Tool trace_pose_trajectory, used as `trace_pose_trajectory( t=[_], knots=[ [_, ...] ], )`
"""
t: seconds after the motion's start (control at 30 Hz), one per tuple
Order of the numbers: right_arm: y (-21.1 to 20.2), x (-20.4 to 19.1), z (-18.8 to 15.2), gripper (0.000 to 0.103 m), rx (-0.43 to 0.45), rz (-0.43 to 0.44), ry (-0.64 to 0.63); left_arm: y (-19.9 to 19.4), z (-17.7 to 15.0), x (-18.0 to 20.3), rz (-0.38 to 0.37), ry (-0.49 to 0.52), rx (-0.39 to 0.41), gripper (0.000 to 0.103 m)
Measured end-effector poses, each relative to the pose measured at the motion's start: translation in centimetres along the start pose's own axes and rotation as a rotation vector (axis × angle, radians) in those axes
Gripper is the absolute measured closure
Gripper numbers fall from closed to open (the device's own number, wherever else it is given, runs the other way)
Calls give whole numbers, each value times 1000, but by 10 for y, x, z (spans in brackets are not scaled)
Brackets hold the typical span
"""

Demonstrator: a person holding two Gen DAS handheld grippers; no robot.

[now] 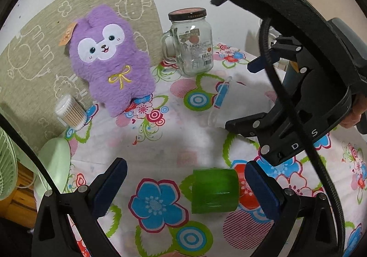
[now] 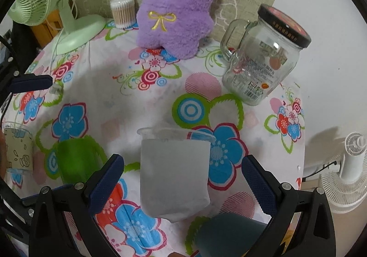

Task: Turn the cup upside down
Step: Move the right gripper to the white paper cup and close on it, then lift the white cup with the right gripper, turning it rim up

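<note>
A frosted clear plastic cup (image 2: pixel 174 172) stands mouth up on the flowered tablecloth (image 2: pixel 137 101), between the fingers of my right gripper (image 2: pixel 183 179), which is open around it without touching. In the left wrist view the same cup (image 1: pixel 238 101) shows beyond the right gripper's body (image 1: pixel 298 108). A green translucent cup (image 1: pixel 214 190) sits on the cloth between the fingers of my open left gripper (image 1: pixel 185 186), nearer the right finger. It also shows in the right wrist view (image 2: pixel 78 156).
A purple plush toy (image 1: pixel 110 57) leans on a beige cushion (image 1: pixel 34 50) at the back. A lidded glass mug jar (image 1: pixel 192 43), a cotton swab tub (image 1: pixel 70 111), a green fan (image 2: pixel 57 4), a patterned paper cup (image 2: pixel 18 147) and a dark teal cup (image 2: pixel 229 234) stand around.
</note>
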State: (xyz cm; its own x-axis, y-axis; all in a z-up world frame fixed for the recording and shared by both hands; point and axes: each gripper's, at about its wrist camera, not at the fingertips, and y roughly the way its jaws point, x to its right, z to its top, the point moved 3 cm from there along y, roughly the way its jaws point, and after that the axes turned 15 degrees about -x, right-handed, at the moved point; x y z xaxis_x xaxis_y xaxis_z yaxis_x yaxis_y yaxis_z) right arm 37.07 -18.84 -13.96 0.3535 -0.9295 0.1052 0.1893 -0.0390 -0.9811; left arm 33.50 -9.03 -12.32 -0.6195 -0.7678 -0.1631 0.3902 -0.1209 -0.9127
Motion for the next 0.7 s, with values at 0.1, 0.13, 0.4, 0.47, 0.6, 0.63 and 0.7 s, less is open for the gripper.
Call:
trace_pose_trajectory(
  t=[0.1,0.13,0.4,0.47,0.6,0.63,0.7],
  knots=[
    [2,-6,-2,10,-14,1,-22,1,1,3,6,11,-3,0],
    [4,-7,-1,19,-23,-2,-27,1,1,4,7,14,-2,0],
    [18,-8,-5,38,-86,40,-5,2,2,9,13,22,-2,0],
    [17,-7,-5,39,-83,49,0,2,0,10,14,21,-2,0],
    [10,-6,-6,39,-63,58,13,-1,-2,8,8,4,-1,0],
    [7,-7,-7,39,-54,59,13,-2,-3,7,5,0,1,0],
    [-1,-9,-8,39,-36,64,11,-6,-4,5,-2,-10,5,0]
  ],
)
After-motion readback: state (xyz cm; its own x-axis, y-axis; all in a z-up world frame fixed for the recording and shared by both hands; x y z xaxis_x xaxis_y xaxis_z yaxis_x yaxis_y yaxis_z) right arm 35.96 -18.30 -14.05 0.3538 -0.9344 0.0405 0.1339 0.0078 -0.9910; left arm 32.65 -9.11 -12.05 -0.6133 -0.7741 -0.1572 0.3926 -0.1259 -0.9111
